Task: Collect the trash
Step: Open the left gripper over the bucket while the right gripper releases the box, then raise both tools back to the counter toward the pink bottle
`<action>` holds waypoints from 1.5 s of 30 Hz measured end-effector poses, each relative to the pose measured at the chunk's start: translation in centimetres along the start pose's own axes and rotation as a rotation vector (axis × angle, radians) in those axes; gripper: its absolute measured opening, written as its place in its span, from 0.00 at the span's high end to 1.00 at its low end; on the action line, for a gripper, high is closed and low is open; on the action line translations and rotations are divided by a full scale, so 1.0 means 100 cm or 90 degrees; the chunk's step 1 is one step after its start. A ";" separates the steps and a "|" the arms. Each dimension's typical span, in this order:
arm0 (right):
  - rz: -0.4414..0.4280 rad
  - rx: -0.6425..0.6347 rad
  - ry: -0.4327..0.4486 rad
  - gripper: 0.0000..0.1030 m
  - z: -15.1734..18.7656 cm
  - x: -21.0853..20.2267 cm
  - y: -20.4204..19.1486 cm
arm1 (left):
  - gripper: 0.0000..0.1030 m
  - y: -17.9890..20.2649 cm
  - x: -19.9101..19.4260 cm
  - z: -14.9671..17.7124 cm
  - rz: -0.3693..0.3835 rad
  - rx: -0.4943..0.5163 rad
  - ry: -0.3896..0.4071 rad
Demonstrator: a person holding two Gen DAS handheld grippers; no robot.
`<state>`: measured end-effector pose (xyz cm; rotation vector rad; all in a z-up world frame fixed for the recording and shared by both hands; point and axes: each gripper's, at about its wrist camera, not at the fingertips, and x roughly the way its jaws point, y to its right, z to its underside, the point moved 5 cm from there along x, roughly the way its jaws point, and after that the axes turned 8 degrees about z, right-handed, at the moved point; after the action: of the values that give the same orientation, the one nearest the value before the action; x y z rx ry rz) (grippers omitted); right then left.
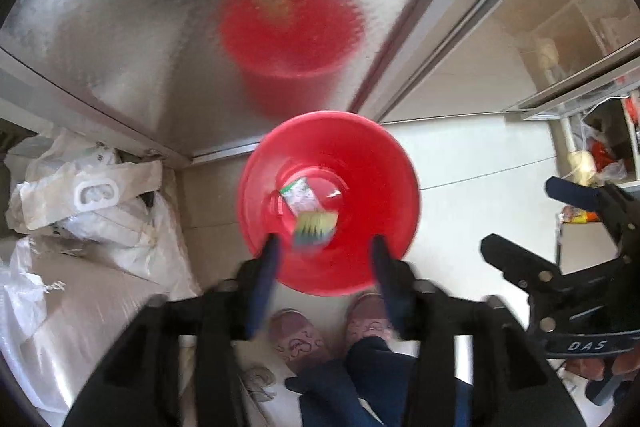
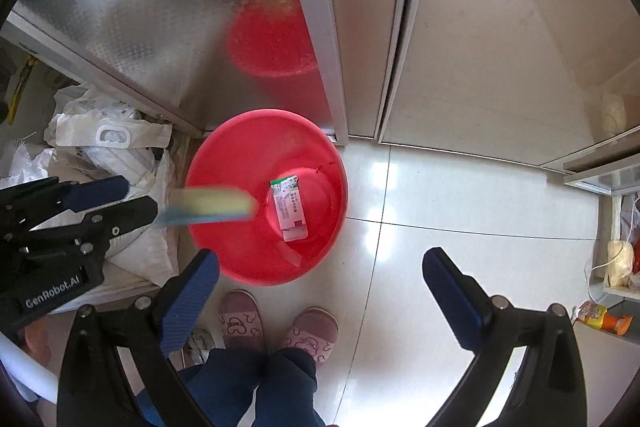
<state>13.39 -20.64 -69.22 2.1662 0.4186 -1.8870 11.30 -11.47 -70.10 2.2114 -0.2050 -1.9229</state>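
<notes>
Trash lies in the red basin (image 2: 240, 163) on the floor: a white packet (image 2: 289, 209) rests on the basin's bottom. A blurred yellow and blue wrapper (image 2: 212, 207) is above the basin, free of the left gripper (image 1: 324, 251), whose fingers are open over the basin. The right gripper (image 2: 320, 267), near the basin, is open and empty.

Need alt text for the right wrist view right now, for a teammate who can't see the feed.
A red basin sits on the pale tile floor holding a white-and-green packet, while a blurred yellow-and-blue wrapper is in mid-air over its left rim beside the open left gripper. The right gripper is open and empty above the person's pink slippers.
</notes>
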 end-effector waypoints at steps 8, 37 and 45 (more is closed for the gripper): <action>-0.002 -0.017 0.000 0.01 0.002 -0.011 -0.007 | 0.20 -0.004 -0.014 0.003 0.004 0.018 0.010; 0.087 -0.007 0.243 0.01 -0.047 -0.476 0.020 | 0.02 0.085 -0.454 -0.050 0.041 0.019 0.217; 0.073 -0.029 0.320 0.01 -0.069 -0.537 0.011 | 0.01 0.085 -0.522 -0.058 -0.006 0.027 0.278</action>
<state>13.40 -22.34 -15.14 2.5591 0.4079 -1.2470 9.87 -6.96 -17.07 2.5919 -0.1659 -1.3994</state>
